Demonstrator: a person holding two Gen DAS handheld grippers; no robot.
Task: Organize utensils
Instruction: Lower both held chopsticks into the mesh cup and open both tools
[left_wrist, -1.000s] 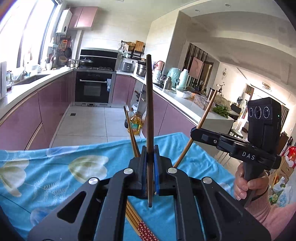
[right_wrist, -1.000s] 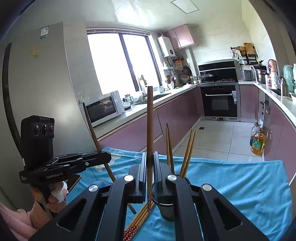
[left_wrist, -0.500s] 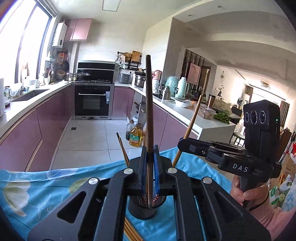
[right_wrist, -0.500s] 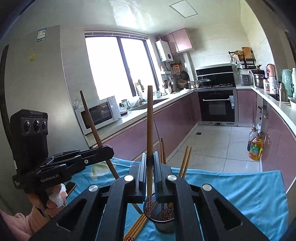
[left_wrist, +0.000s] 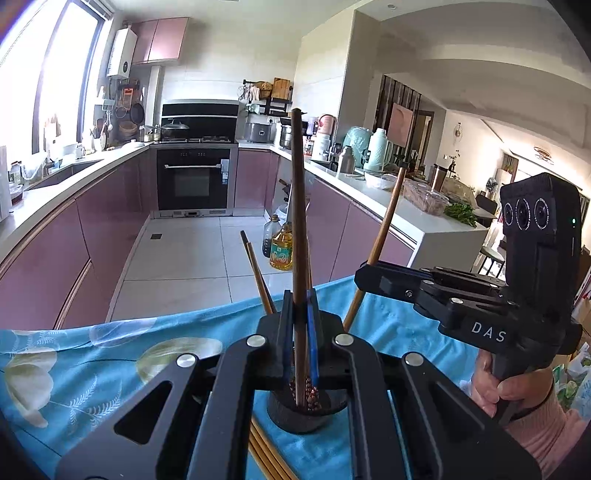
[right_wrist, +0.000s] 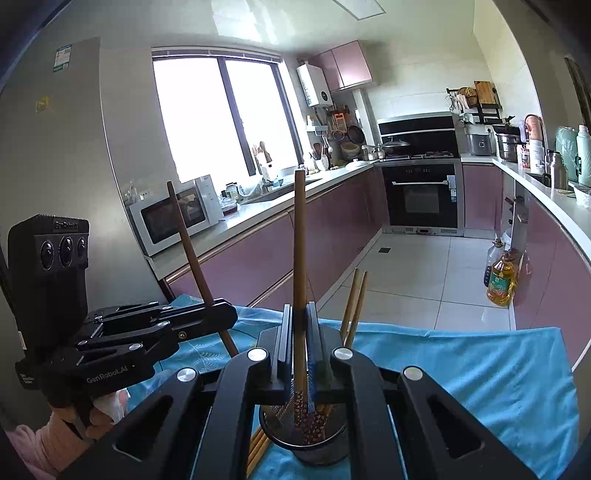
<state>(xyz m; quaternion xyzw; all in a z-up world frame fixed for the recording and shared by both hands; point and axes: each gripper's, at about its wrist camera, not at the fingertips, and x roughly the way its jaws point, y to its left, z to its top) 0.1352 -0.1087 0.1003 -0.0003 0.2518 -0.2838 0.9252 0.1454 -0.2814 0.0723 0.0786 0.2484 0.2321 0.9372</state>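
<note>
My left gripper (left_wrist: 299, 310) is shut on an upright brown chopstick (left_wrist: 298, 206), its patterned tip inside the black mesh holder (left_wrist: 306, 413) on the blue cloth. My right gripper (right_wrist: 299, 321) is shut on another upright chopstick (right_wrist: 300, 240), its tip also in the holder (right_wrist: 317, 443). Each gripper shows in the other view: the right one (left_wrist: 364, 273) and the left one (right_wrist: 225, 314), each gripping its chopstick. Two chopsticks (right_wrist: 354, 306) stand in the holder. Several loose chopsticks (left_wrist: 269, 458) lie on the cloth beside it.
The table carries a blue floral cloth (left_wrist: 92, 354); its far edge drops to a tiled kitchen floor. Oil bottles (left_wrist: 280, 247) stand on the floor by purple cabinets. An oven (right_wrist: 421, 195) is at the back, a microwave (right_wrist: 173, 214) on the left counter.
Both grippers have moved over the holder and lowered their chopsticks, so the patterned tips now sit inside it. The views have tilted upward.
</note>
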